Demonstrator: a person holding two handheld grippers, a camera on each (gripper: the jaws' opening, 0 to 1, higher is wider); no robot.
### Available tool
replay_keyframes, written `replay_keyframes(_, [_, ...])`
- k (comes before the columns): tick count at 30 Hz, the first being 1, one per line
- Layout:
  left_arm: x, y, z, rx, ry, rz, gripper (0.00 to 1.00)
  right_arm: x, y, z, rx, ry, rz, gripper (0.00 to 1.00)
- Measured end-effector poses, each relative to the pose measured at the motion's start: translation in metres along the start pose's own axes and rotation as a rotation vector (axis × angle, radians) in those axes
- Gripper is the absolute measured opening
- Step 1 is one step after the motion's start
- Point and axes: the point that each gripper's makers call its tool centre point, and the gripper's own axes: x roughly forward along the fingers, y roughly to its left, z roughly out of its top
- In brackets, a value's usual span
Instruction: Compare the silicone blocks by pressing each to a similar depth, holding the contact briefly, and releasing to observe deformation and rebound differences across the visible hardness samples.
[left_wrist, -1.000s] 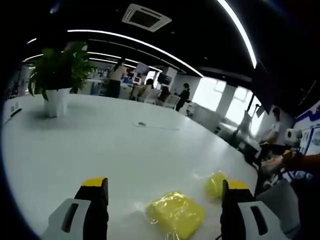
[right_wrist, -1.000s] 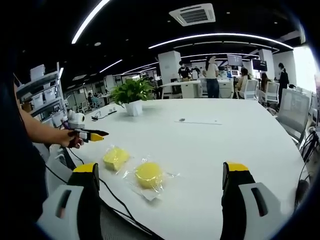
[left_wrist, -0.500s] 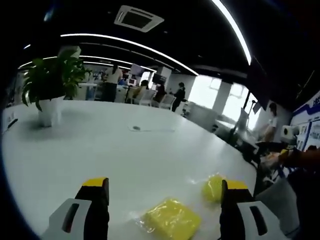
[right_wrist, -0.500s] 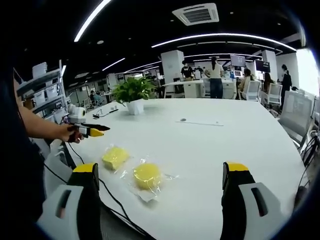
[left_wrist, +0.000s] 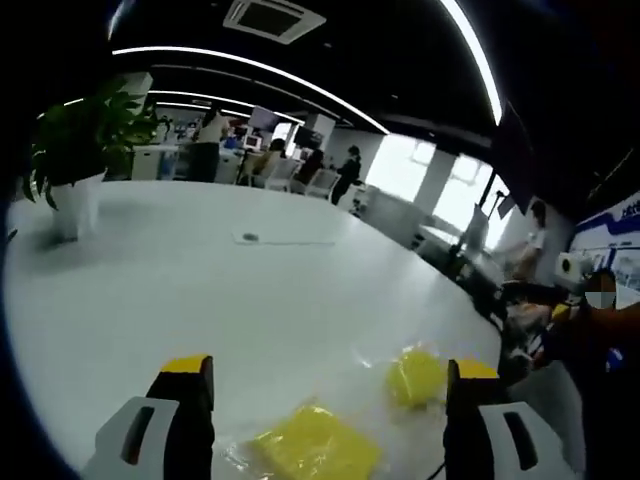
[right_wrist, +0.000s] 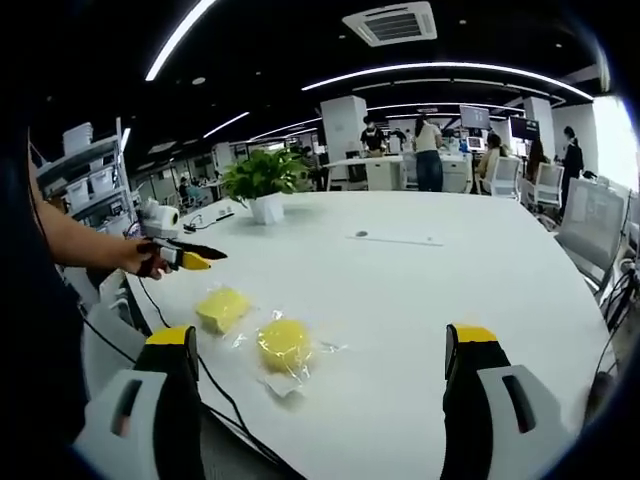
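- Yellow-tipped, my left gripper (right_wrist: 190, 258) hangs above the white table (right_wrist: 420, 290), held out in my left hand (right_wrist: 143, 257) at 9 o'clock in the right gripper view; the jaws look nearly closed there, yet wide apart and empty in its own view.
- My right gripper (right_wrist: 320, 350) is spread wide, clasping nothing.
- The square silicone block (right_wrist: 222, 308) and the round silicone block (right_wrist: 284, 343) lie side by side in clear wrap, near the table's edge.
- A potted plant (right_wrist: 264, 182) stands at 11 o'clock, well apart.

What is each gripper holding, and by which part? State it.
Nothing is held. The left gripper and right gripper both have jaws wide apart above the table, clear of the square block and round block.
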Motion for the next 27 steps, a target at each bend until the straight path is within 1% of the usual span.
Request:
replay_keyframes(4, [0.015,-0.013,-0.002,-0.005,0.049,-0.046,1.00,-0.001,-0.002,-0.004,-0.006,0.007,-0.002,0.96])
replay_keyframes(6, [0.020,-0.016,-0.001,-0.003,0.059,-0.058,1.00,-0.001,-0.003,-0.007,-0.005,0.004,-0.004,0.96])
replay_keyframes(8, [0.027,-0.022,-0.002,-0.019,0.079,-0.089,1.00,-0.002,-0.005,-0.011,0.004,0.009,-0.011,0.96])
replay_keyframes(9, [0.032,-0.027,-0.006,-0.047,0.109,-0.108,1.00,-0.002,-0.005,-0.013,0.010,0.011,-0.014,0.96])
replay_keyframes(11, [0.039,-0.029,-0.014,-0.041,0.154,-0.122,0.96,-0.002,-0.005,-0.015,0.018,0.013,-0.018,0.96])
replay_keyframes(12, [0.042,-0.029,-0.016,-0.034,0.164,-0.123,0.92,-0.002,-0.005,-0.015,0.021,0.014,-0.018,0.96])
replay_keyframes(14, [0.051,-0.031,-0.019,-0.034,0.172,-0.127,0.91,-0.003,-0.006,-0.017,0.024,0.015,-0.020,0.96])
replay_keyframes(16, [0.058,-0.034,-0.024,-0.071,0.192,-0.148,0.93,-0.003,-0.006,-0.019,0.032,0.015,-0.024,0.96])
replay_keyframes(19, [0.070,-0.031,-0.026,-0.088,0.204,-0.141,0.91,-0.004,-0.007,-0.022,0.043,0.019,-0.028,0.96])
replay_keyframes(20, [0.073,-0.033,-0.026,-0.122,0.210,-0.152,0.88,-0.005,-0.008,-0.023,0.043,0.020,-0.029,0.96])
replay_keyframes(22, [0.079,-0.032,-0.028,-0.172,0.222,-0.146,0.85,-0.005,-0.008,-0.023,0.044,0.024,-0.031,0.96])
replay_keyframes(23, [0.080,-0.032,-0.028,-0.180,0.224,-0.147,0.83,-0.005,-0.008,-0.023,0.046,0.023,-0.032,0.96])
replay_keyframes(25, [0.084,-0.034,-0.029,-0.220,0.229,-0.154,0.75,-0.006,-0.009,-0.022,0.052,0.019,-0.035,0.96])
replay_keyframes(26, [0.086,-0.037,-0.032,-0.262,0.250,-0.161,0.72,-0.007,-0.009,-0.021,0.053,0.017,-0.038,0.96])
replay_keyframes(27, [0.087,-0.038,-0.035,-0.285,0.263,-0.166,0.67,-0.008,-0.009,-0.020,0.054,0.013,-0.039,0.96])
